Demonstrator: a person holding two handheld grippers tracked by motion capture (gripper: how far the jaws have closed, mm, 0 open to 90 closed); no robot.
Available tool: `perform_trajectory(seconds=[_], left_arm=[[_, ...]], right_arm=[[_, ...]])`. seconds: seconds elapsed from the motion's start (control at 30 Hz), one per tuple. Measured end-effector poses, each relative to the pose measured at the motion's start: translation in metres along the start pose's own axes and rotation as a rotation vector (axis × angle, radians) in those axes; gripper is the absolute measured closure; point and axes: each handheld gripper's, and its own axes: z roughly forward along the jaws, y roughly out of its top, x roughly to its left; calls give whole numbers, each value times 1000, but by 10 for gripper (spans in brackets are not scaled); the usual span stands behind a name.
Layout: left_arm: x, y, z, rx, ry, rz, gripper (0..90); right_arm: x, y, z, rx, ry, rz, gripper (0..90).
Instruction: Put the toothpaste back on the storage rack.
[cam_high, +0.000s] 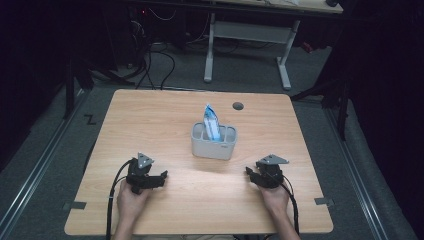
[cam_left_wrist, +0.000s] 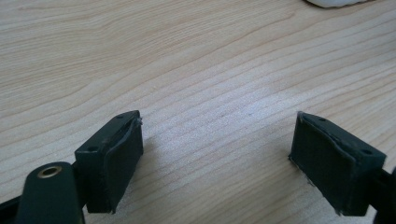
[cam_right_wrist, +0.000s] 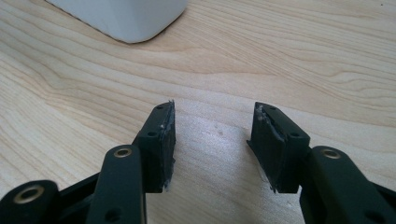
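Two hand-held grippers sit low over a pale wooden table (cam_high: 150, 120) in the high view. Near the table's middle stands a grey holder (cam_high: 214, 141) with compartments, and a blue-and-white packet (cam_high: 212, 122) sticks upright out of one of them, rising above the rim. The left gripper (cam_high: 161, 177) lies at the near left of the table, held by a hand (cam_high: 131, 199), its tips turned towards the centre and well apart from the holder. The right gripper (cam_high: 251, 172) lies at the near right, held by the other hand (cam_high: 274, 197), also short of the holder

From the left gripper view, the left gripper (cam_left_wrist: 219, 140) has its jaws spread wide with nothing but bare wood grain between them; a sliver of the holder's pale base (cam_left_wrist: 336, 2) shows at the top edge, far ahead

From the right gripper view, the right gripper (cam_right_wrist: 214, 130) stands with a moderate gap, narrower than the left's, and grips nothing; only tabletop lies between the pads. A rounded corner of the holder (cam_right_wrist: 126, 18) sits ahead and to the upper left, apart from the tips
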Motion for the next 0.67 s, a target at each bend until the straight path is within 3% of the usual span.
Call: perform_trajectory(seconds=[0.3, 0.67], left_arm=[[0, 0, 0, 0, 4, -2, 172], [0, 0, 0, 1, 2, -2, 174]], right_arm=[[0, 2, 2, 7, -8, 5, 424], [0, 2, 2, 7, -8, 6, 416]])
